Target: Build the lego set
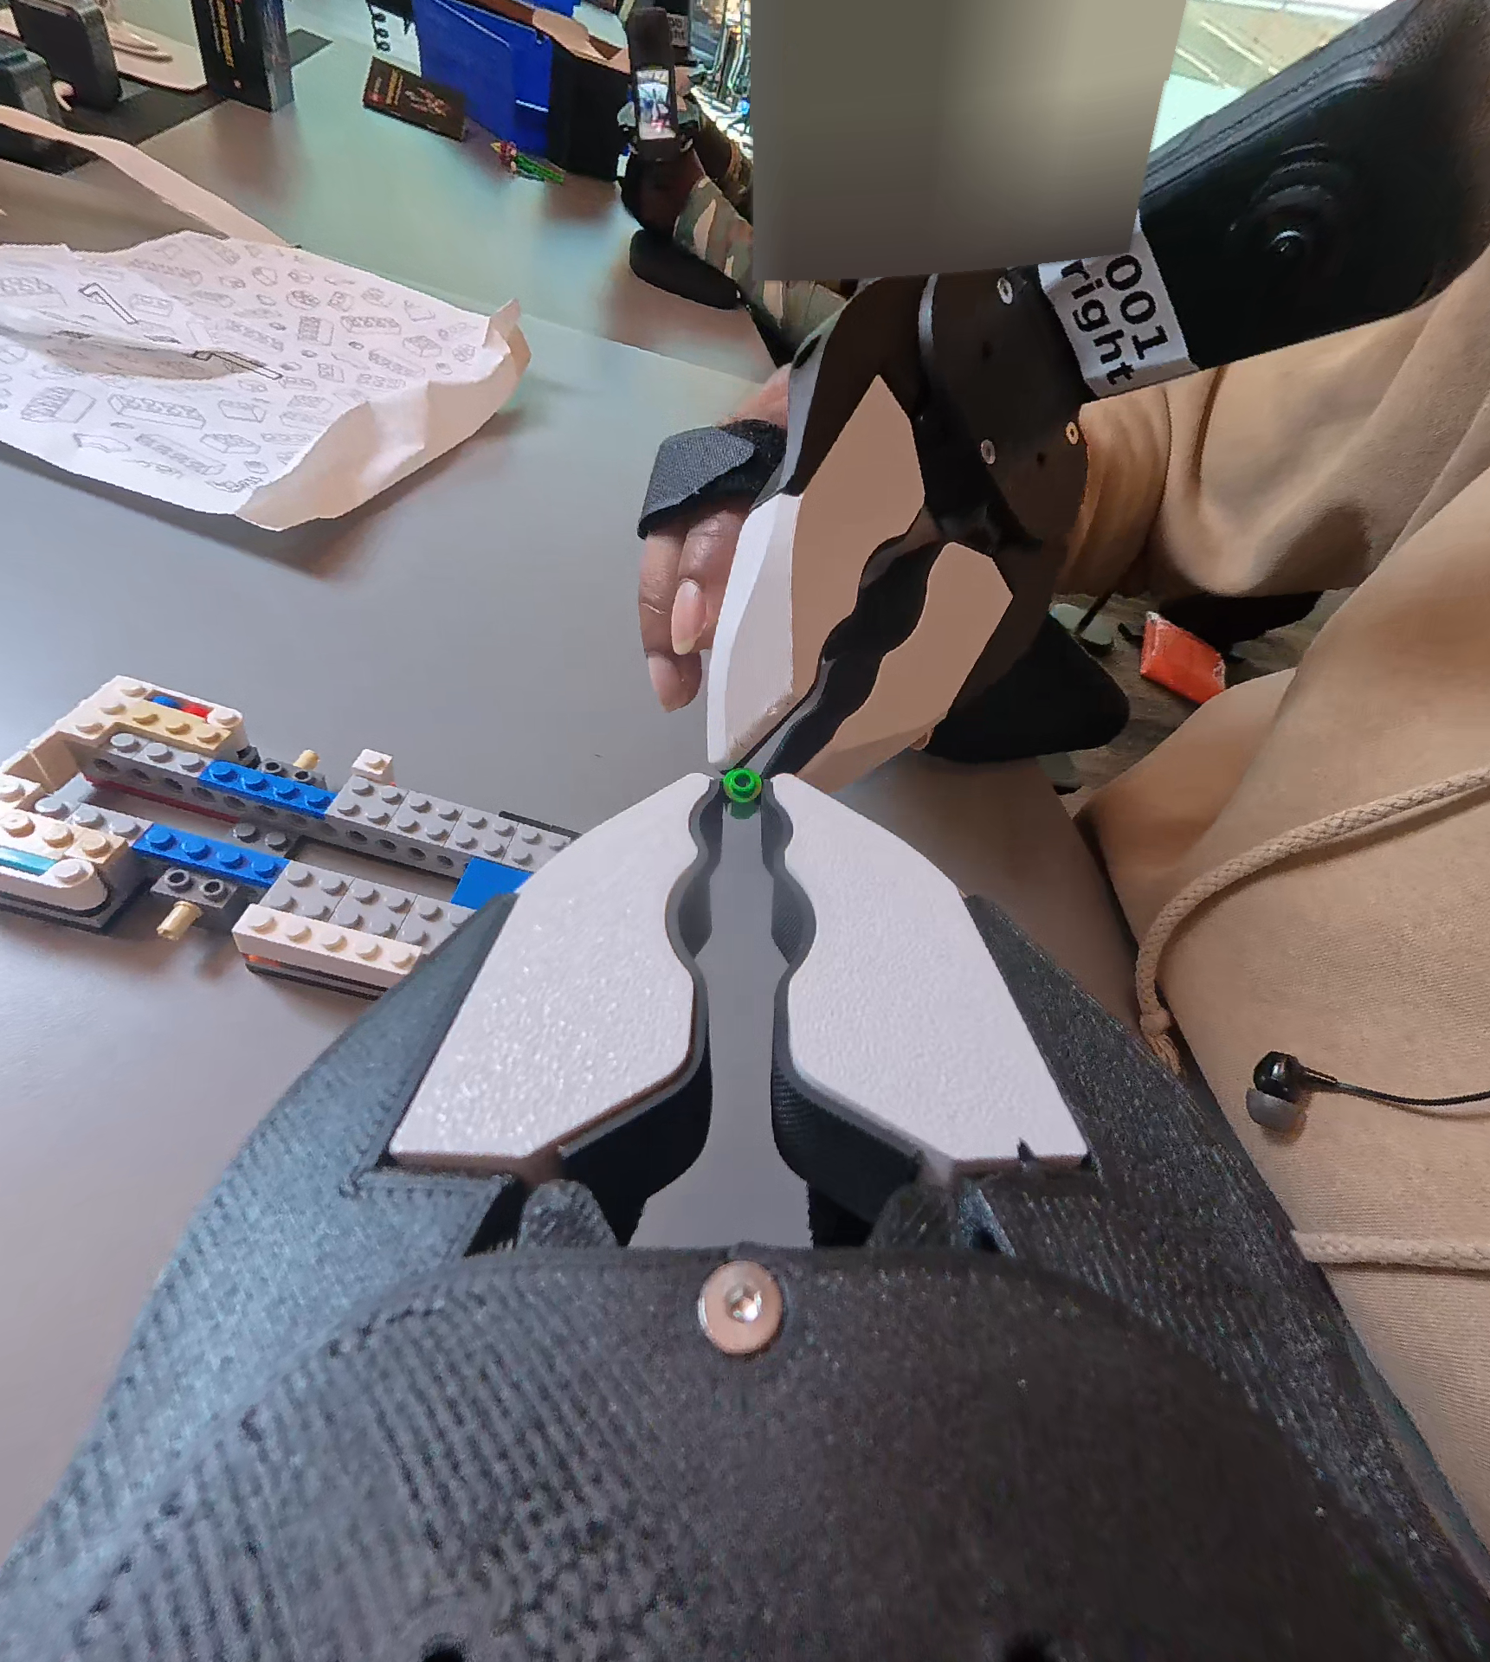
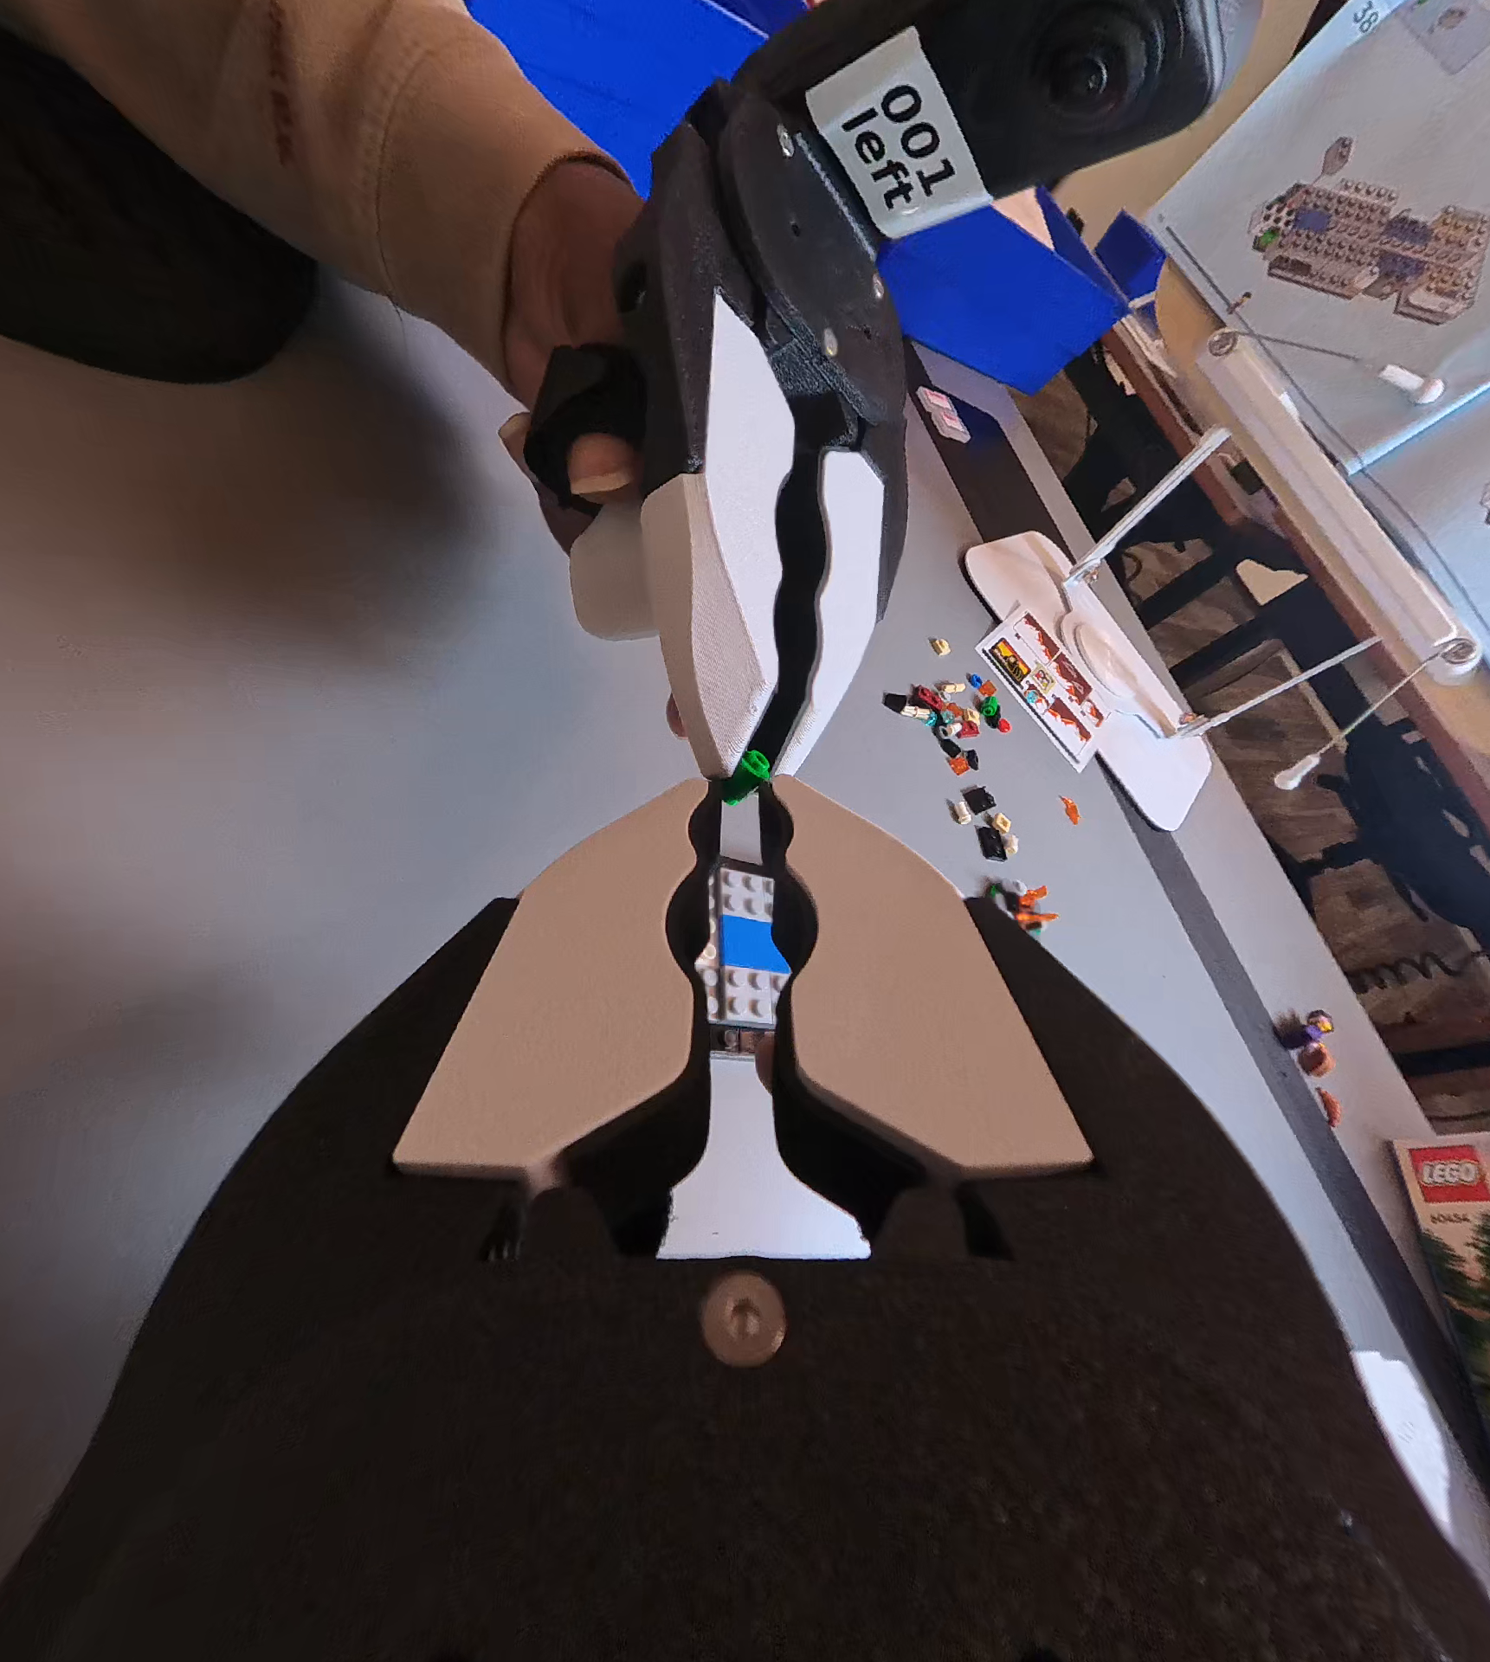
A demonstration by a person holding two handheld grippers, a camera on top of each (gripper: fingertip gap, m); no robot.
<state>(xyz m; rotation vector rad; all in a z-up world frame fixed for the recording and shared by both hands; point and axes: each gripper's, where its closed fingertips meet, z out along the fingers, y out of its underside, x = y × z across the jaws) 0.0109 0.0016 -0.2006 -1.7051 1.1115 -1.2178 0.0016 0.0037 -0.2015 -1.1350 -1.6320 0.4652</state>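
Grey and wide, the bench (image 1: 183, 585) carries a half-built brick model (image 1: 210, 845) in grey, blue and cream on its left part, a crumpled printed paper bag (image 1: 210, 360) behind it, and, in the right wrist view, a scatter of small loose pieces (image 2: 966, 719) beside a white stand (image 2: 1110, 683) which holds an open instruction booklet (image 2: 1371, 216). Above the bench, both tongs meet tip to tip around one tiny green round stud piece (image 1: 741, 785). The left tongs (image 1: 739, 796) are nearly closed and the piece sits between their tips; the fingertips (image 1: 687, 800) seem to press on it. The right tongs (image 2: 739, 791) are also nearly closed at the same piece, which looks in that view like two small green parts in line. Which pair really carries the load, I cannot tell. My judgement is that the small piece is being passed or joined between the two tools, well above the model. A next move would call for very steady tips, since such a small round part can slip out easily.
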